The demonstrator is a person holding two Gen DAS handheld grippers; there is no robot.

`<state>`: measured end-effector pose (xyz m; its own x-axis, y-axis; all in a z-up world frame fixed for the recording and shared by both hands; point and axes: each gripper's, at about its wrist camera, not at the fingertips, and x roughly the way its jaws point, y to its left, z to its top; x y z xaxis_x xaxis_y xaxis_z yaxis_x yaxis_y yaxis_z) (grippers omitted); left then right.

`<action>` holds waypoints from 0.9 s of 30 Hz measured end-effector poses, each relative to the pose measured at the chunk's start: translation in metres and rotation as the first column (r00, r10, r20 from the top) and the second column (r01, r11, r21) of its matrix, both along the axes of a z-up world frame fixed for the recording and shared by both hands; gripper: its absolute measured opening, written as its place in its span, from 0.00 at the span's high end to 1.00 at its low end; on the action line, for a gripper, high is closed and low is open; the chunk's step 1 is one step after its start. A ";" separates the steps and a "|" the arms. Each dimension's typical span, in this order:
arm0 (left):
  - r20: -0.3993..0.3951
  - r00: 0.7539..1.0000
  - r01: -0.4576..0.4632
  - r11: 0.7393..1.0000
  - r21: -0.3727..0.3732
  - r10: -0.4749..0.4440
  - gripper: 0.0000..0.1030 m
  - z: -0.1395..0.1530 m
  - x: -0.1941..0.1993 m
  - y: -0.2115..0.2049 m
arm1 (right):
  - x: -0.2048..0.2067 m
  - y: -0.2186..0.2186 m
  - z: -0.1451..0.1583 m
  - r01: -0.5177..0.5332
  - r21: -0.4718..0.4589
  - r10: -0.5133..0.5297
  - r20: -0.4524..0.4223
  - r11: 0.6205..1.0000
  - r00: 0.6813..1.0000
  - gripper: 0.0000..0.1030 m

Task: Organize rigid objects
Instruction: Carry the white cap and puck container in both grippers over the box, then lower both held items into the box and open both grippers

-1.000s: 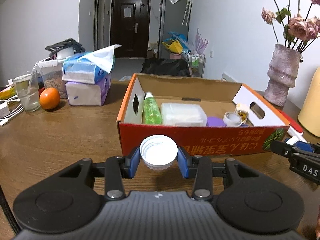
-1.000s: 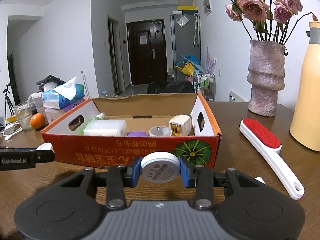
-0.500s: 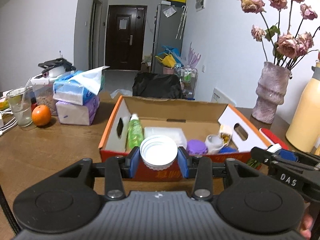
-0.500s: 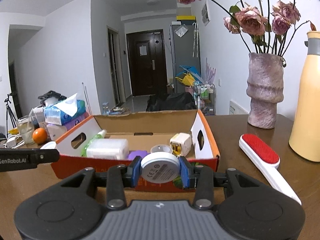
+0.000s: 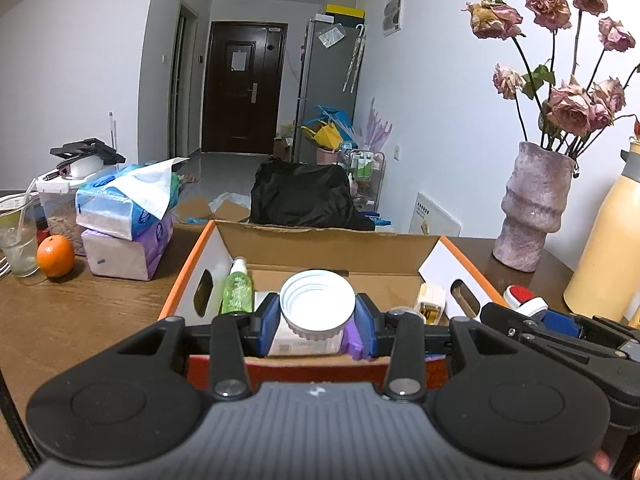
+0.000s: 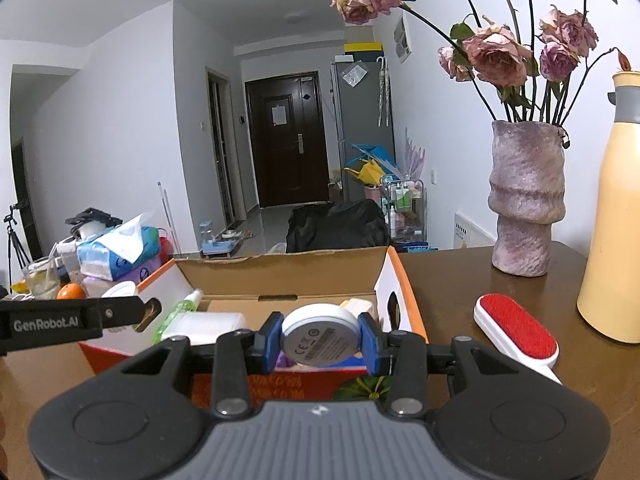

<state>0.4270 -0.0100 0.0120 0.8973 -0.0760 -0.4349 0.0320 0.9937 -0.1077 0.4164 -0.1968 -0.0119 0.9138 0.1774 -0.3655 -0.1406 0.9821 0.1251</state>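
On brown wood table (image 6: 460, 276): cardboard box (image 5: 328, 240); left tongs (image 5: 317, 320) clamp white lid (image 5: 317, 306), right tongs (image 6: 320, 338) clamp round puck (image 6: 320, 336).

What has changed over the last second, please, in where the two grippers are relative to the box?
Both grippers rose and advanced: the left gripper with its white lid and the right gripper with its round puck now sit over the box front edge instead of before it. Both grips and the box's contents are unchanged.

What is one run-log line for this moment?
left gripper: holds white ribbed lid | right gripper: holds white round disc | orange cardboard box: ahead
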 end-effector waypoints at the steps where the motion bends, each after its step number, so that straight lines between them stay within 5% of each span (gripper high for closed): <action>1: 0.000 1.000 -0.001 1.000 -0.002 0.001 0.60 0.000 0.003 -0.001 | 0.002 0.001 0.000 -0.001 0.000 0.001 0.002 1.000 1.000 0.62; 27: -0.018 1.000 -0.013 1.000 0.019 0.014 0.60 -0.011 0.089 -0.010 | 0.078 0.012 -0.007 0.000 -0.020 0.000 -0.003 1.000 1.000 0.62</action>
<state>0.5158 -0.0204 0.0013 0.8900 -0.0556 -0.4526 0.0168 0.9959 -0.0893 0.4943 -0.1851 -0.0189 0.9128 0.1704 -0.3712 -0.1406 0.9844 0.1061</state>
